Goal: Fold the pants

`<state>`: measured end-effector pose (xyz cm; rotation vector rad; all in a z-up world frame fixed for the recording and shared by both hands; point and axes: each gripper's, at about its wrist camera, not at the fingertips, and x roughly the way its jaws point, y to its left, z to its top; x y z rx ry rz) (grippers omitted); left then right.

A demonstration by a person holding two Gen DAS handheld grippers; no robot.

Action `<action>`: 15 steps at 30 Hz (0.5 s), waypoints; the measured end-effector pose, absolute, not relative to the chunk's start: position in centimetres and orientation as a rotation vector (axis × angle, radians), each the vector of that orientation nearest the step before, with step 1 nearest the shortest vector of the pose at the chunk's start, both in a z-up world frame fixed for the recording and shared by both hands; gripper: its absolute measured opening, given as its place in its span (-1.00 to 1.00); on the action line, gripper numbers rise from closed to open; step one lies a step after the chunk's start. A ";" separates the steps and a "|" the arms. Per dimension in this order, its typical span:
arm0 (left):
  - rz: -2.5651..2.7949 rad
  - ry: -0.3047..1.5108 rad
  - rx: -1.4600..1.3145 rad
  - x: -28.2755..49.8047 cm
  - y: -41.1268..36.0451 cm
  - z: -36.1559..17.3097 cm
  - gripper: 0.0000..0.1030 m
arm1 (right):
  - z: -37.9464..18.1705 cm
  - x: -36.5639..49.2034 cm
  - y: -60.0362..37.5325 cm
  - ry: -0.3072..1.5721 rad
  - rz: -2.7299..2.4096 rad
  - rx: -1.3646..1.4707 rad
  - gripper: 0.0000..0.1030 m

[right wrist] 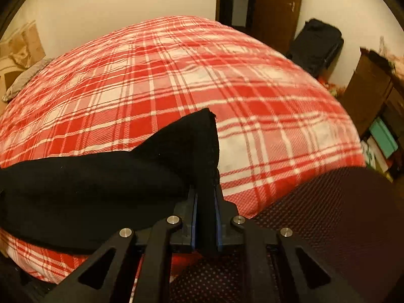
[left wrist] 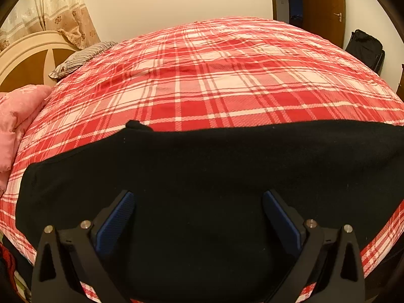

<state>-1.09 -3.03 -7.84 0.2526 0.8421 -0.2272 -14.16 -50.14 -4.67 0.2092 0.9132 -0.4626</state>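
Note:
Black pants (left wrist: pixel 202 166) lie spread across the near edge of the red plaid bed (left wrist: pixel 202 75). My left gripper (left wrist: pixel 198 197) hovers over them, open, its blue pads (left wrist: pixel 116 222) wide apart with only flat cloth beneath. In the right wrist view the black pants (right wrist: pixel 88 189) stretch off to the left, and one end is lifted into a peak (right wrist: pixel 199 136). My right gripper (right wrist: pixel 205 194) is shut on that end, with the cloth pinched between its blue pads (right wrist: pixel 194 217).
A pink quilt (left wrist: pixel 15 126) and a striped pillow (left wrist: pixel 80 58) sit at the bed's left by the headboard (left wrist: pixel 22 60). A black bag (right wrist: pixel 315 45), a wooden door (right wrist: pixel 275 7) and a cabinet (right wrist: pixel 371 93) stand beyond the bed. A dark mesh surface (right wrist: pixel 315 227) lies at lower right.

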 end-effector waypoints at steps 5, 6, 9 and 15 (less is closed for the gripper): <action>-0.240 0.831 0.264 -1.1 -3.1 -7.7 1.00 | -3.2 -14.3 -49.0 0.888 -0.460 0.202 -0.79; -0.244 0.829 0.265 -1.2 -3.1 -7.6 1.00 | -2.4 -14.5 -48.4 0.874 -0.448 0.202 -0.79; -0.286 0.808 0.260 -1.7 -3.4 -7.0 1.00 | 0.8 -14.8 -45.2 0.817 -0.350 0.212 -0.79; -0.336 0.757 0.235 -2.2 -3.2 -5.3 1.00 | 5.0 -13.2 -35.1 0.771 -0.108 0.143 -0.79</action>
